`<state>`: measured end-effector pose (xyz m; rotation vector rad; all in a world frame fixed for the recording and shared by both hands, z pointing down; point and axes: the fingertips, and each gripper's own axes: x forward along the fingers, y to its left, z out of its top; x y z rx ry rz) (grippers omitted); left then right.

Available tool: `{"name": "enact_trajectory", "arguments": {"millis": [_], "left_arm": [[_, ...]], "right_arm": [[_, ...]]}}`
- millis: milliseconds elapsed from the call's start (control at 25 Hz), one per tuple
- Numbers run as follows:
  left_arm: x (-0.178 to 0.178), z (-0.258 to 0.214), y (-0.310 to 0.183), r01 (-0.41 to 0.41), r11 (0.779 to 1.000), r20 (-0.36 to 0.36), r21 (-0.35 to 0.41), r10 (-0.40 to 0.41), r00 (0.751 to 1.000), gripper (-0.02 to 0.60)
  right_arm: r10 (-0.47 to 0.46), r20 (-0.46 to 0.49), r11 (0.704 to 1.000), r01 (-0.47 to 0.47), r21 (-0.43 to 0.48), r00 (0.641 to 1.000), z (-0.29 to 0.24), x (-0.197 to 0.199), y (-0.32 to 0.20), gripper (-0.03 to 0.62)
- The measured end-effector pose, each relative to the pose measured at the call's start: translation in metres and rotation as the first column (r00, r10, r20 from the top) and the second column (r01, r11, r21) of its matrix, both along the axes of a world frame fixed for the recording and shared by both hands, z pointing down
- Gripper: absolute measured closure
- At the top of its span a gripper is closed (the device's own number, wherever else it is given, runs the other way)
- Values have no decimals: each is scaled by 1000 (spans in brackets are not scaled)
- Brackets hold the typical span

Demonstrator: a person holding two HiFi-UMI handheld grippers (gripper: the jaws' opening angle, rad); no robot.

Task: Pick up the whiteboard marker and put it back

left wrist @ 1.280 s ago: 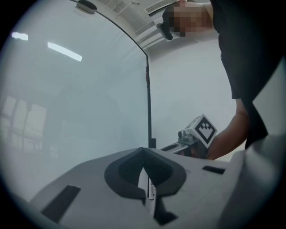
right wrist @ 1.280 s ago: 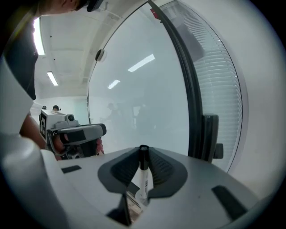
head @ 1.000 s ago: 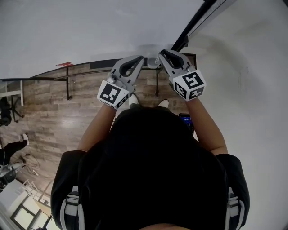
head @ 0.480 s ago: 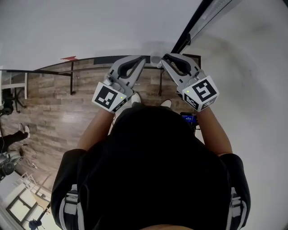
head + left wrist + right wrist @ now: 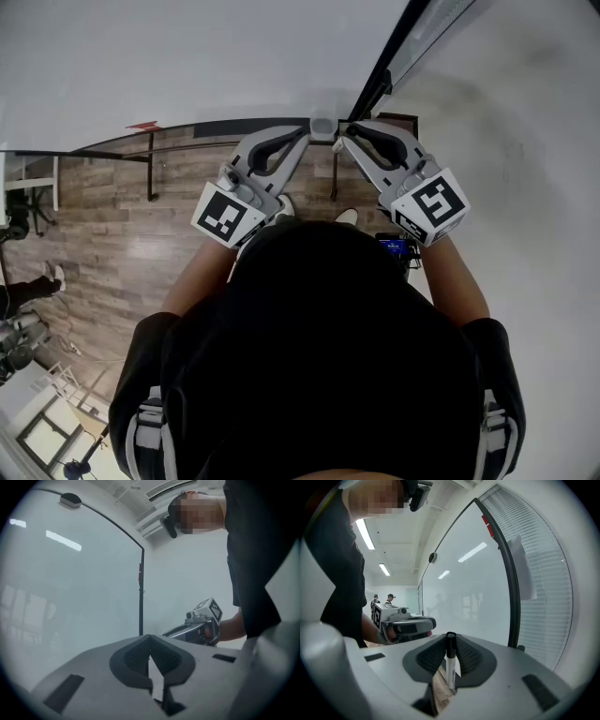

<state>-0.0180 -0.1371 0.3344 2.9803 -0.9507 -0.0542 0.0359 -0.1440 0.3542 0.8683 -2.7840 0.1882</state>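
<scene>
In the right gripper view a whiteboard marker (image 5: 450, 663) with a white body and black cap stands upright between the dark pads, and my right gripper (image 5: 450, 651) is shut on it. The head view shows the right gripper (image 5: 349, 132) held out toward the white board (image 5: 187, 56); the marker is hidden there. Beside it my left gripper (image 5: 302, 134) is also raised. In its own view the left gripper (image 5: 150, 641) has its pad tips together with nothing between them. The right gripper (image 5: 197, 627) shows at that view's right.
A black frame post (image 5: 386, 64) runs up the board's edge, with window blinds (image 5: 543, 578) beyond it. A dark rail (image 5: 225, 127) runs along the board's foot above the wood floor (image 5: 112, 253). Two people (image 5: 382, 602) stand far off.
Both grippers have lifted toward the board, and their marker cubes sit a little further apart in the head view. Their tips stay close together.
</scene>
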Motion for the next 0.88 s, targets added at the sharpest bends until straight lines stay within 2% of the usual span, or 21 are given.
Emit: {"name": "enact_trajectory", "arguments": {"millis": [400, 880], "left_arm": [[1, -2, -6, 18, 1000, 13, 9, -18, 1000, 577], [5, -3, 1, 31, 999, 7, 9, -31, 999, 577]], "right_arm": [[15, 26, 999, -16, 50, 1000, -9, 5, -3, 533], [20, 85, 999, -22, 25, 996, -13, 12, 0, 531]]}}
